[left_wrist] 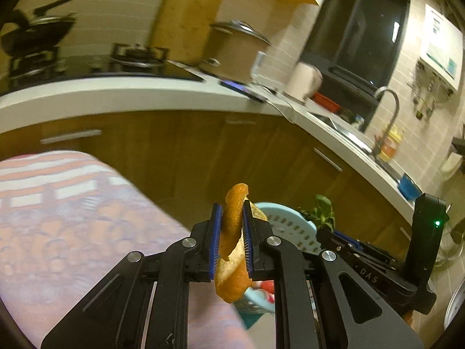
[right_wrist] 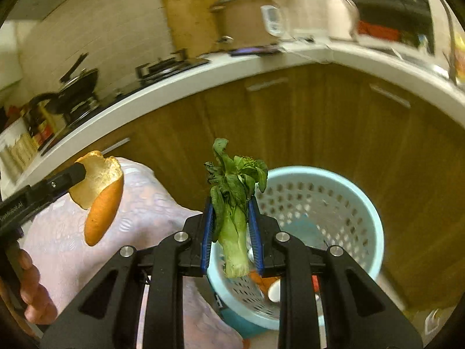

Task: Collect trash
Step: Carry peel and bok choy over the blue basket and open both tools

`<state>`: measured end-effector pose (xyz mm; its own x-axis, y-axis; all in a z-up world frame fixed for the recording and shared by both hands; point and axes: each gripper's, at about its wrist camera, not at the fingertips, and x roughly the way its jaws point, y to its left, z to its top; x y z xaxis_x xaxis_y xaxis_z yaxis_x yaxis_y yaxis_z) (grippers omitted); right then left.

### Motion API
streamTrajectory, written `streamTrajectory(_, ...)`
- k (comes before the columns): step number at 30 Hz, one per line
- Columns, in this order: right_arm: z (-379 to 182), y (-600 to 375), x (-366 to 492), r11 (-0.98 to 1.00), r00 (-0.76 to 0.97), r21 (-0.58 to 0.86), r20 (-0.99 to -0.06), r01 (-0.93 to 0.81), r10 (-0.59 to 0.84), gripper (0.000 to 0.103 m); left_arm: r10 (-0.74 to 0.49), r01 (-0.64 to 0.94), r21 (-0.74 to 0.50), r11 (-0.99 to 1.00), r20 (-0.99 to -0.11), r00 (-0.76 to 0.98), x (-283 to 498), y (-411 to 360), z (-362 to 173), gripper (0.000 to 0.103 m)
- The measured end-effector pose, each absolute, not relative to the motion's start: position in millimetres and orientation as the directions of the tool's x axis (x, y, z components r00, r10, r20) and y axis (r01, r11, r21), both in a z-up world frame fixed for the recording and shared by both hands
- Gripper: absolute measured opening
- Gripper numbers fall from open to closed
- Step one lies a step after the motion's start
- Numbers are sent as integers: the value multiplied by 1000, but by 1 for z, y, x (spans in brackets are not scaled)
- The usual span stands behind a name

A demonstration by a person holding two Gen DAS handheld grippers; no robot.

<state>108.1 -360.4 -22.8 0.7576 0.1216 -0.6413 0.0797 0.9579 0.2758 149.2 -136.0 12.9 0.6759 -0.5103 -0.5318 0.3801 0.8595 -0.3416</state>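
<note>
1. A white surface curved along the far side, above brown wooden cabinets.
2. Pale tiled wall rose behind a black stove.
3. A dark window stood far right, over a sink faucet.
4. Lighting was warm and dim.

Left tool and right tool both clamped, angled downward.
</note>
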Motion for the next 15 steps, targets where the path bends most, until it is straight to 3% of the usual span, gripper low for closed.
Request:
streamTrajectory(13, -58, -414, 118, 938, 696, 297, -712, 178, 93, 22, -544, 472, -298, 830, -621, 564, 173, -229, -29, 16)
streamTrajectory(14, -62, -417, 120, 935, 687, 303, -720, 182, 100, 22, -543, 474, -295, 829, -626, 560, 173, -231, -30, 25)
streamTrajectory(15, -65, -418, 121, 934, 682, 304, -725, 187, 99, 22, -537, 476, -289, 831, -639, 550, 175, -234, -33, 42)
